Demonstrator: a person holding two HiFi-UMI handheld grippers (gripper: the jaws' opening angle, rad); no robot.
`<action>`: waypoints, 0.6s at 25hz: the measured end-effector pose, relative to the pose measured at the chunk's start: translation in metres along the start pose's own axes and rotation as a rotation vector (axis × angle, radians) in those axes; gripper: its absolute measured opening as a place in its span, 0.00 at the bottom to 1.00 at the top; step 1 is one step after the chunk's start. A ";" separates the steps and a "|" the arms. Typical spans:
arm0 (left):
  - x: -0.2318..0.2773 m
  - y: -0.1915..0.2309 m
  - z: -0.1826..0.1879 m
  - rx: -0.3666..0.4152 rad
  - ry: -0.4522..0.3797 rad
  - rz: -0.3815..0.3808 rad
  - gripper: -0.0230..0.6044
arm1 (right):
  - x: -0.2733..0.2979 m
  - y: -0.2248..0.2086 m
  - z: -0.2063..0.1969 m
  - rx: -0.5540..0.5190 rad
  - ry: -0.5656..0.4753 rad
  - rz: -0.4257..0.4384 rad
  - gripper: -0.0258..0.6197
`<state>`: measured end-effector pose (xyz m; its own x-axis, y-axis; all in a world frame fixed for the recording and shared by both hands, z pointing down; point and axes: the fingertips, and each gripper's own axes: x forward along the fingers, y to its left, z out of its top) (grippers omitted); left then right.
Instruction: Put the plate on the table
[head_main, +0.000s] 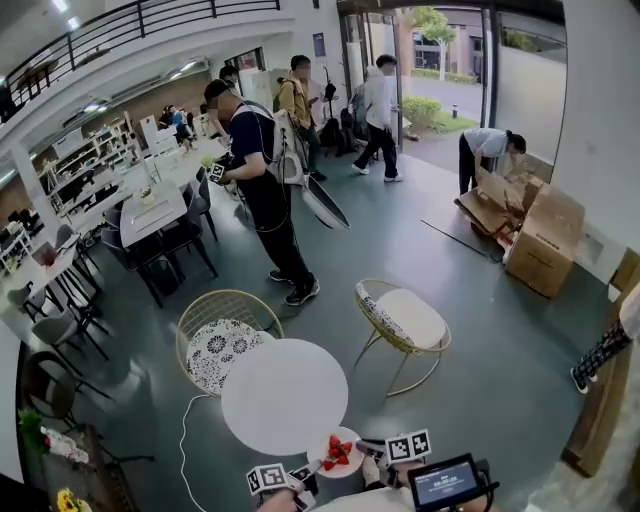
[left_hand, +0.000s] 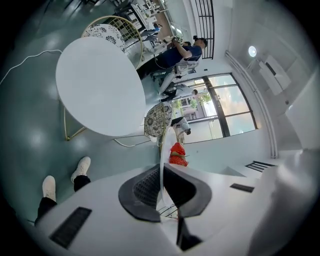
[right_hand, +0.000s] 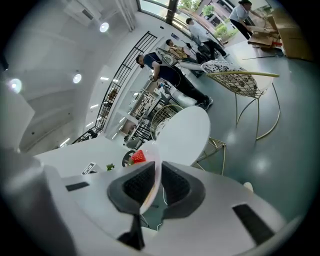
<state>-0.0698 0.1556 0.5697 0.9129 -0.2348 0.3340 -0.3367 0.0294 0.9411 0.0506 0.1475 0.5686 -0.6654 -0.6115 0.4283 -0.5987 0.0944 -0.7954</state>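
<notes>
- Over a grey floor (head_main: 480, 330): cardboard boxes (head_main: 540, 235) at the far right, a person in dark clothes (head_main: 262, 190) standing farther off at the left.
- Near the middle, a round white table (head_main: 285, 395) with a bare top.
- Just beyond the table on the far left, a wire chair (head_main: 225, 340) with a patterned cushion. To the far right, a second chair (head_main: 405, 318) with a plain white cushion, turned away.
- At the table's near right edge, a small white plate (head_main: 345, 470), held level between the two grippers. Overlaps the table's rim in the head view; cannot tell whether touching it.
- Grips the plate's left rim with the left gripper (head_main: 310, 470), both jaws clenched on the thin edge, one on each face, as seen in the left gripper view (left_hand: 161, 187).
- Grips the plate's right rim with the right gripper (head_main: 365, 448), jaws likewise pressed on it from both sides (right_hand: 155, 185).
- On the plate, red strawberries (head_main: 338, 450) with green tops, bunched near its middle, between the two pairs of jaws.
</notes>
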 end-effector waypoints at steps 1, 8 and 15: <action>0.007 -0.003 0.007 -0.006 -0.011 0.001 0.06 | 0.002 -0.003 0.011 -0.003 0.003 0.011 0.11; 0.061 -0.007 0.053 -0.032 -0.081 0.030 0.06 | 0.018 -0.042 0.075 -0.004 0.036 0.022 0.11; 0.086 -0.003 0.085 -0.024 -0.139 0.099 0.06 | 0.039 -0.067 0.105 -0.003 0.103 0.042 0.11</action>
<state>-0.0097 0.0532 0.5909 0.8340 -0.3620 0.4164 -0.4164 0.0820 0.9055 0.1117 0.0348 0.5939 -0.7320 -0.5230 0.4366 -0.5706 0.1203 -0.8124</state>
